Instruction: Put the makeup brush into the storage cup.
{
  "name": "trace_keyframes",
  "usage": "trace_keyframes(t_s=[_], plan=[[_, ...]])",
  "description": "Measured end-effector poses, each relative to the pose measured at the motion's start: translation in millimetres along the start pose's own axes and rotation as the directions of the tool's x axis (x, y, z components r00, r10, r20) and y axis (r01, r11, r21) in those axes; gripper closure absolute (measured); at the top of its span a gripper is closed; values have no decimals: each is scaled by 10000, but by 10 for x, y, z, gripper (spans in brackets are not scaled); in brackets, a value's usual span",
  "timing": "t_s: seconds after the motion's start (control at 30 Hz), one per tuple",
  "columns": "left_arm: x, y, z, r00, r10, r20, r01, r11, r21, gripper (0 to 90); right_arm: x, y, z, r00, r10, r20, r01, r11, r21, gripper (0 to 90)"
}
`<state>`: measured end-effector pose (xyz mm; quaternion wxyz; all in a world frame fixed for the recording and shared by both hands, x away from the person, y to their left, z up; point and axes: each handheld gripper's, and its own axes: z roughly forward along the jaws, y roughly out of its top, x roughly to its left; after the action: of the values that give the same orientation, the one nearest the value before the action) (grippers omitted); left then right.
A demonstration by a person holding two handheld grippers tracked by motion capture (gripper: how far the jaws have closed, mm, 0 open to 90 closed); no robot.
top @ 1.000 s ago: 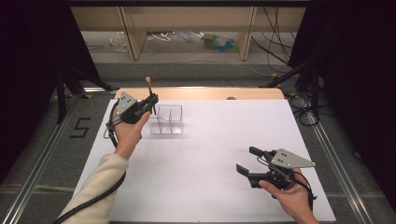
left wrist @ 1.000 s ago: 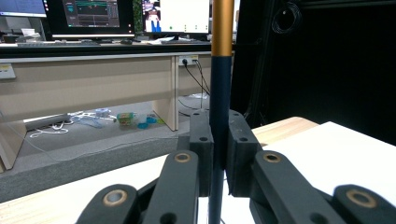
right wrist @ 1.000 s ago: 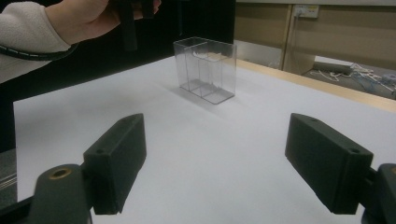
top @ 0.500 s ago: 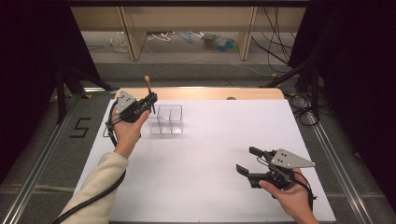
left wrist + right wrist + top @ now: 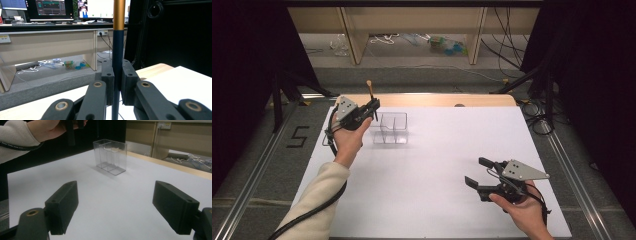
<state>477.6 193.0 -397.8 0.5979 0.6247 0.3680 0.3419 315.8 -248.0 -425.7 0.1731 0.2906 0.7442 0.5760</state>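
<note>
My left gripper [image 5: 373, 106] is raised at the table's far left, shut on a thin upright pen-like rod [image 5: 370, 89] with an orange top. In the left gripper view the rod [image 5: 117, 50] is dark blue below and gold above, and it stands clamped between the jaws of the left gripper [image 5: 117, 83]. Just right of that hand, a clear two-compartment box [image 5: 392, 128] stands on the white sheet. My right gripper [image 5: 476, 171] hovers low at the near right, open and holding nothing. In the right gripper view, the right gripper [image 5: 120, 205] faces the clear box [image 5: 110, 156] from some distance.
A white sheet [image 5: 437, 165] covers the table, with a wooden strip [image 5: 432, 100] along its far edge. Metal rails run down both sides, and a "5" mark [image 5: 298, 136] lies to the left. Wooden desk legs and cables stand beyond the table.
</note>
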Motion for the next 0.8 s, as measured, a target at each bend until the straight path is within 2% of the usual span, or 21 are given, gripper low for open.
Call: trace_keyframes(t_s=[0.47, 0.5, 0.53, 0.63, 0.67, 0.7, 0.73, 0.8], plan=[[42, -20, 26, 10000, 34, -56, -34, 10000, 30, 832, 0, -2, 0, 10000, -25, 51, 25, 10000, 3, 217], [49, -22, 27, 10000, 54, -78, -53, 10000, 37, 832, -14, -2, 7, 9996, -248, 111, 249, 9996, -134, 217], [53, -24, 28, 10000, 55, -79, -55, 10000, 43, 832, -14, -2, 8, 9996, -253, 109, 254, 9996, -139, 217], [61, -31, 33, 9999, 29, -130, -28, 10000, 71, 832, 0, -2, 1, 10000, -39, 49, 39, 10000, 4, 217], [65, -35, 38, 9999, 27, -115, -26, 10000, 65, 832, -15, -2, 8, 9996, -264, 109, 266, 9996, -135, 217], [67, -38, 39, 9999, 16, -126, -15, 10000, 89, 832, -15, 5, -14, 9994, -284, 177, 282, 9995, 130, 217], [71, -41, 40, 9999, 23, -141, -21, 9999, 104, 832, -15, -6, 19, 9997, -257, 47, 258, 9994, -237, 218], [80, -52, 51, 9999, -2, -124, 3, 10000, 75, 832, 4, -5, 5, 10000, -4, 3, 4, 10000, 42, 218]])
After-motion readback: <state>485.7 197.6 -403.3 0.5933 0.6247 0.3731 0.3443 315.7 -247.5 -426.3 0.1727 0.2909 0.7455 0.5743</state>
